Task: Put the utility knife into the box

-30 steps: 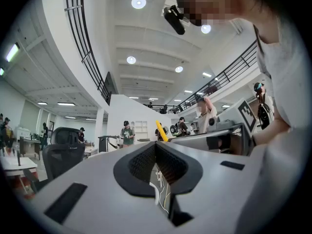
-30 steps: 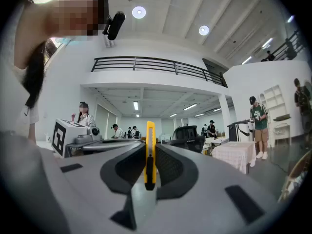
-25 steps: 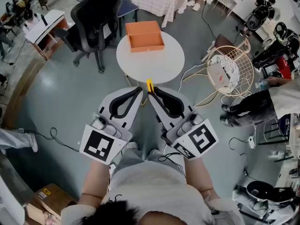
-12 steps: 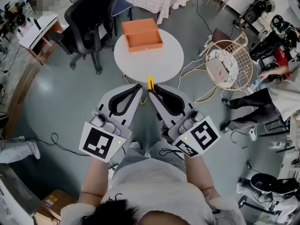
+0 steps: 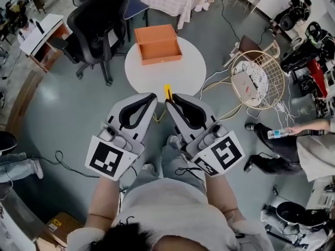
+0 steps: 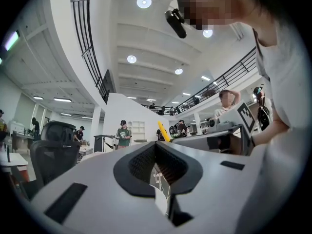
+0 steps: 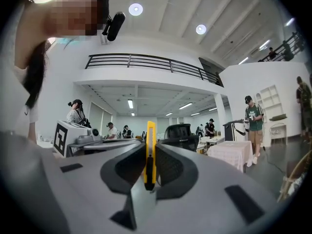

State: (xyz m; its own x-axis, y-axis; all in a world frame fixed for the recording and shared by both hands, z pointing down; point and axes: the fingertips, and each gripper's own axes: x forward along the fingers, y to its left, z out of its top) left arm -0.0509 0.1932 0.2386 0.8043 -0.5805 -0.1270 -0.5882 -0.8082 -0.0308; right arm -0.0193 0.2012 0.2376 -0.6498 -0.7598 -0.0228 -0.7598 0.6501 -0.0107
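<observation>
the right gripper (image 5: 168, 100) is clenched on the yellow utility knife (image 5: 167, 92), upright by the near edge of the round table (image 5: 175, 73); the left gripper (image 5: 153, 96) is closed on nothing. keep that grip firm, carry the knife over the open orange box (image 5: 157, 43), and lower it inside the walls before releasing.

the box (image 5: 157, 44) sits on the round table (image 5: 178, 73), toward its 11 o'clock edge. an office chair (image 5: 99, 22) stands at the table's 10 o'clock and a wire chair (image 5: 257, 80) at its 3 o'clock. at 6 o'clock, the left gripper (image 5: 152, 96) and the right gripper (image 5: 168, 102) lie side by side. the utility knife (image 5: 167, 92) stands between the right one's jaws, pointing to 12.
</observation>
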